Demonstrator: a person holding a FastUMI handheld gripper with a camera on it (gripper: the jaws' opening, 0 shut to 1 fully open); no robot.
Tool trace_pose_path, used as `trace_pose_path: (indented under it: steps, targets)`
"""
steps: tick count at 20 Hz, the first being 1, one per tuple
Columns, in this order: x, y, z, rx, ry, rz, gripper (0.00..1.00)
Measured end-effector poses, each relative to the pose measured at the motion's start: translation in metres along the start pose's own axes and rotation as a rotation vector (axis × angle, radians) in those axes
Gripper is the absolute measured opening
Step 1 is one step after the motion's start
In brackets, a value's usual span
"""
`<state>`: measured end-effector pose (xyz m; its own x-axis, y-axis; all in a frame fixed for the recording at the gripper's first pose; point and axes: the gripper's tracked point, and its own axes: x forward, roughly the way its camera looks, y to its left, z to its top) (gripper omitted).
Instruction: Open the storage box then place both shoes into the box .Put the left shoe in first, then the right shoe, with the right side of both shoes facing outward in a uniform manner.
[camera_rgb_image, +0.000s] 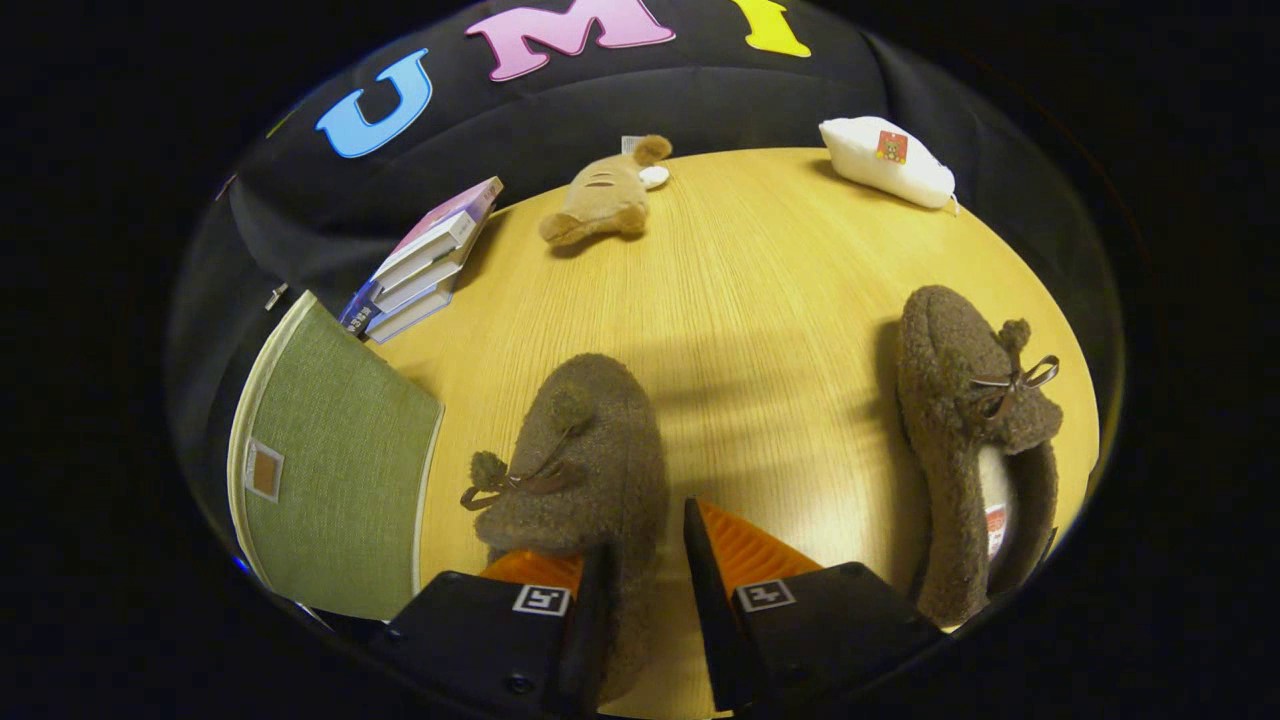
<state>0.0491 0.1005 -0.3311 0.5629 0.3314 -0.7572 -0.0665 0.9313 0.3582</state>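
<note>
Fuzzy brown slipper (580, 450) runs lengthwise straight ahead of my gripper (645, 560), fingers parted round its heel edge, not clamped.

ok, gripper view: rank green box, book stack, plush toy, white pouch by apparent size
1. green storage box, clearly largest, though it sits near the camera.
2. book stack.
3. plush toy and white pouch: look alike, not ranked; both lie far back.
Tool straddles the nearer brown shoe's side.

Wooden table (760, 300) carries three non-task items. Stack of books (425, 262) at far left; plush toy (605, 198) at far centre. White pouch (885, 162) at far right.
</note>
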Motion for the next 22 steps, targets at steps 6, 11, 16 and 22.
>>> trace_pose_path:
  steps: [6,11,16,22]
  targets:
    - [0.000,0.000,0.004,0.025,0.017,-0.005,0.11]
    - [-0.043,-0.001,0.022,0.096,-0.033,-0.074,0.08]
    - [-0.102,0.035,0.047,0.173,-0.091,-0.081,0.08]
    - [-0.155,0.133,0.073,0.212,-0.168,0.002,0.08]
